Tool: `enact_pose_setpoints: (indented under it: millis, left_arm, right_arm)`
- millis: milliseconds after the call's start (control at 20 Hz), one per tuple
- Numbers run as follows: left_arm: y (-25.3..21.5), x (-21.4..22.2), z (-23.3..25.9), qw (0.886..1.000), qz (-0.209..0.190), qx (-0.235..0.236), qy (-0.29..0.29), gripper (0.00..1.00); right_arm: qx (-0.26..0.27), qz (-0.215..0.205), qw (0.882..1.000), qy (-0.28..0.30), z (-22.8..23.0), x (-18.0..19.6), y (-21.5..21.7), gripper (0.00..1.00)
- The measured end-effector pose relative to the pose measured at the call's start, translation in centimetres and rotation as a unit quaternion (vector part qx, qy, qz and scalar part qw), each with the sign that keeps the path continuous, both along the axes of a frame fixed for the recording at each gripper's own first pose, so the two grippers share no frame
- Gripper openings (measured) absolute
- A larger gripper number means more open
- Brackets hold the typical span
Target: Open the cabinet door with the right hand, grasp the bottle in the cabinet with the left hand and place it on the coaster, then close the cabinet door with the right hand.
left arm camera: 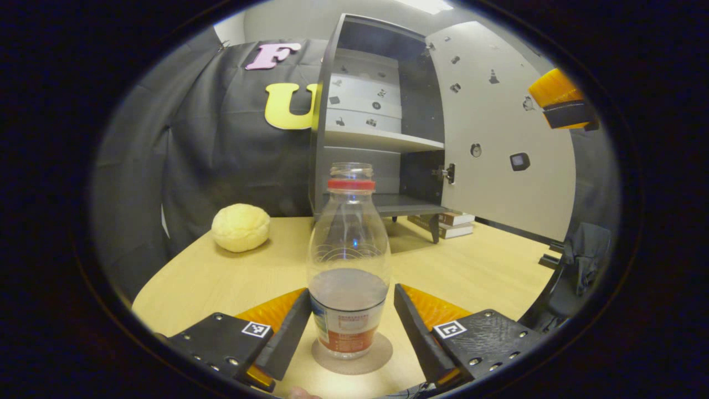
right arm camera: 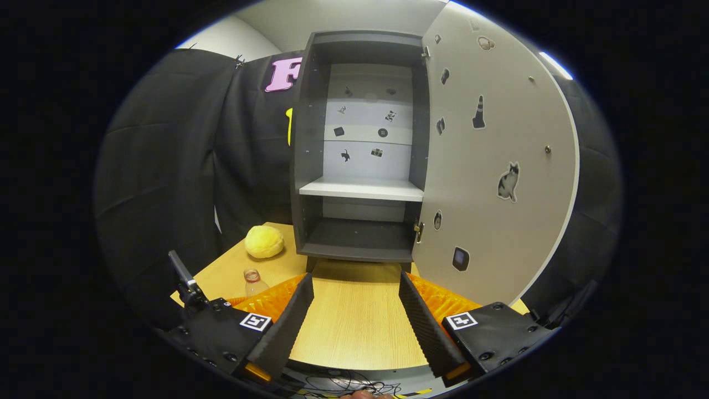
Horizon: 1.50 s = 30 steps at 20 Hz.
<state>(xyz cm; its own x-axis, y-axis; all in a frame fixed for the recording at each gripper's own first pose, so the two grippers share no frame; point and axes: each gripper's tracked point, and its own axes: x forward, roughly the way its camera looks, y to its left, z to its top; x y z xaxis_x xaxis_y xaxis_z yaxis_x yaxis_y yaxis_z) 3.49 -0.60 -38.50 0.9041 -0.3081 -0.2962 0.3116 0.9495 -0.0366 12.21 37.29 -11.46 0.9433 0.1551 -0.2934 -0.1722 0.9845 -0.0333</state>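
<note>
On the light wood table, a pale yellow bun rests near the far left edge, just in front of the black cloth wall. At centre in my left gripper view, the clear bottle — uncapped, a red ring at its neck, a little liquid low inside — stands upright on the round coaster, between the spread fingers of my left gripper; neither finger touches it, so that claw is wide and holds nothing. Behind the bottle rises the dark cabinet, its shelves bare, standing on short legs, with a few books lying on the table behind it. Its pale door is swung fully out to the right, dotted with small stickers. In my right gripper view, my right gripper hovers above the table facing the open cabinet — jaws wide, nothing between them — with the bottle small at lower left and the door standing to the right.
</note>
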Motion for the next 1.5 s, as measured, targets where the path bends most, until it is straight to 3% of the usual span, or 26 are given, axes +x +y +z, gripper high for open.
enact_pose_setpoints:
  millis: [350, 700, 800, 1200, 1500]
  left_arm:
    - [2.0, -3.3, 3.7, 1.000, 0.025, -0.002, 0.009, 0.91]
    - [3.5, -5.3, 15.3, 0.997, 0.065, -0.019, -0.042, 0.90]
    - [3.7, -5.5, 18.7, 0.996, 0.071, -0.016, -0.053, 0.89]
    - [2.2, -6.4, 31.3, 0.985, 0.132, -0.022, -0.105, 0.90]
    - [-0.7, -6.7, 35.0, 0.976, 0.188, -0.038, -0.105, 0.88]
  right_arm:
    - [0.009, -0.028, 0.999, -0.031, 3.1, -0.8, -1.7, 0.94]
    - [0.023, -0.059, 0.995, -0.076, 7.1, -1.1, -4.1, 0.93]
    - [0.033, -0.071, 0.994, -0.081, 7.8, -1.3, -5.2, 0.98]
    - [0.018, -0.095, 0.987, -0.125, 10.8, -3.4, -14.6, 0.96]
    - [0.013, -0.107, 0.984, -0.141, 12.6, -3.7, -23.3, 0.96]
